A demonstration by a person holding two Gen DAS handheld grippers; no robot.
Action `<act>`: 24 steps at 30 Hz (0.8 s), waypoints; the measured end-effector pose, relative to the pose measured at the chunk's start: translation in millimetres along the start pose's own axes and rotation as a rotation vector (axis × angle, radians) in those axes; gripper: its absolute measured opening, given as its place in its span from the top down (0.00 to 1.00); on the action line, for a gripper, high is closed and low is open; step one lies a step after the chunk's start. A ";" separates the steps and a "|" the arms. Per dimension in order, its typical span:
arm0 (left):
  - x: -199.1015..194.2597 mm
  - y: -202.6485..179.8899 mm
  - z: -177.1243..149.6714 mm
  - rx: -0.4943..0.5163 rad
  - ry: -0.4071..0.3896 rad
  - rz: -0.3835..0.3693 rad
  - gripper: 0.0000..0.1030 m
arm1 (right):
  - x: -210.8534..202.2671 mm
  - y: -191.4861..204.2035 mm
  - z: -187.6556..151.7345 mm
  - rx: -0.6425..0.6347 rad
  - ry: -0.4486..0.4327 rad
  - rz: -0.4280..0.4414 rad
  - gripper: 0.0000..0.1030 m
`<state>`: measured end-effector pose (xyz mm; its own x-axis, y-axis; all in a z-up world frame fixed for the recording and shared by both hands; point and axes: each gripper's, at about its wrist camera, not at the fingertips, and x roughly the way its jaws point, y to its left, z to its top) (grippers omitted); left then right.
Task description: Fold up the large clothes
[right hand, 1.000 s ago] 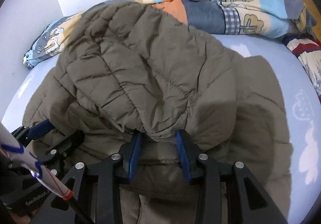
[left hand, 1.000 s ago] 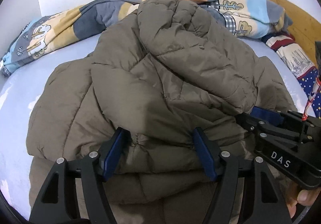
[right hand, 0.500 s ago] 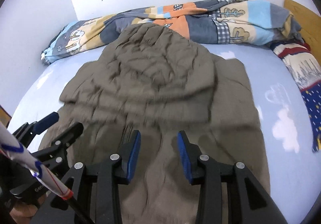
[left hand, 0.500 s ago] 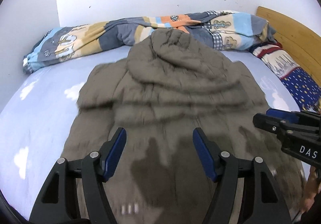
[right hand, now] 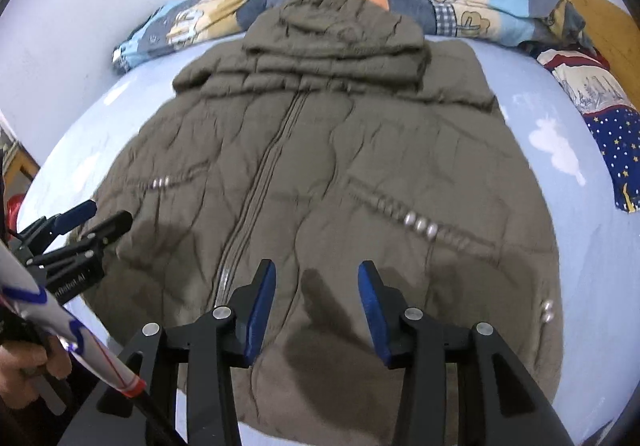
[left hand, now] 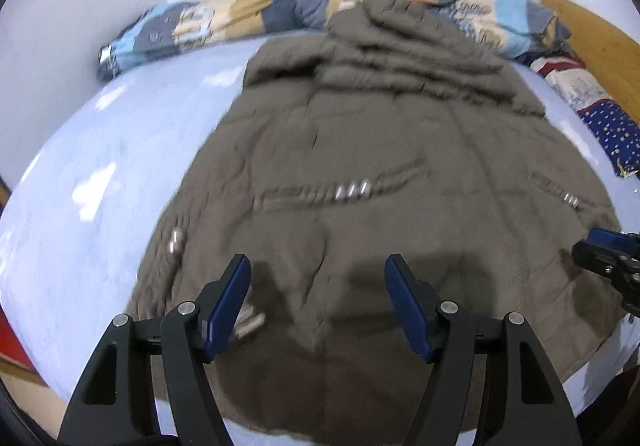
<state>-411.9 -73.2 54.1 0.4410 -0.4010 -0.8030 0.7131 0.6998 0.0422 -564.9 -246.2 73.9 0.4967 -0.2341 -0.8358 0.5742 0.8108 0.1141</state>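
An olive-brown puffy jacket [left hand: 380, 166] lies spread front up on the light blue bed sheet [left hand: 100, 206]. Its hood [right hand: 332, 22] is at the far end and its zipper [right hand: 260, 186] runs down the middle. My left gripper [left hand: 320, 286] hovers open over the jacket's near left part, with nothing between its blue pads. My right gripper [right hand: 317, 298] hangs over the near hem just right of the zipper. Its jaws are opening and nothing is between them. Each gripper shows at the edge of the other's view: right gripper [left hand: 604, 258], left gripper [right hand: 80, 222].
A patchwork quilt [right hand: 460, 2] is bunched along the white wall at the far side. A wooden headboard [right hand: 600, 18] and a star-patterned pillow [right hand: 616, 138] are at the right. A hand [right hand: 24, 370] holds the left gripper's handle.
Both grippers have drawn back from the jacket toward the bed's near edge. The bunched fabric that was between their pads is out of them, and the jacket now lies flat.
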 end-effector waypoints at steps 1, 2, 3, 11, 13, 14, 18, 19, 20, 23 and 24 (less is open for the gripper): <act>6.3 1.4 -5.7 -0.001 0.028 0.003 0.34 | 2.0 1.6 -4.0 -0.001 0.008 0.002 0.55; 10.1 2.8 -11.4 -0.003 0.040 0.007 0.34 | 4.5 1.9 -8.0 -0.001 0.014 -0.005 0.55; 11.3 1.9 -14.7 0.005 0.038 0.017 0.34 | 8.0 2.5 -11.5 -0.005 0.024 -0.016 0.55; -25.2 6.3 -27.0 0.019 -0.059 0.000 0.34 | 0.5 -3.6 -31.9 0.012 0.009 -0.031 0.54; -32.6 13.9 -27.8 0.014 -0.091 0.011 0.34 | -9.6 -9.5 -35.5 0.031 -0.014 -0.030 0.54; -34.0 19.2 -28.3 0.009 -0.099 0.022 0.34 | -14.4 -13.8 -37.7 0.041 -0.023 -0.044 0.54; -25.8 41.0 -32.5 -0.036 -0.082 0.052 0.34 | -24.4 -31.4 -43.8 0.082 -0.037 -0.067 0.54; -21.4 44.1 -34.2 -0.044 -0.065 0.053 0.34 | -24.4 -35.9 -44.9 0.095 -0.033 -0.067 0.53; -15.0 45.3 -36.6 -0.043 -0.042 0.053 0.33 | -23.3 -39.7 -46.2 0.107 -0.025 -0.074 0.53; -5.1 41.5 -40.6 -0.026 -0.028 0.069 0.29 | -10.3 -47.9 -50.5 0.141 0.031 -0.073 0.51; -4.6 40.2 -40.3 -0.020 -0.029 0.074 0.29 | -4.8 -49.2 -52.4 0.149 0.049 -0.064 0.51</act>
<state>-407.2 -19.3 35.5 0.5079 -0.3648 -0.7804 0.6670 0.7398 0.0882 -629.6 -256.8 44.1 0.4261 -0.2534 -0.8684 0.6954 0.7058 0.1352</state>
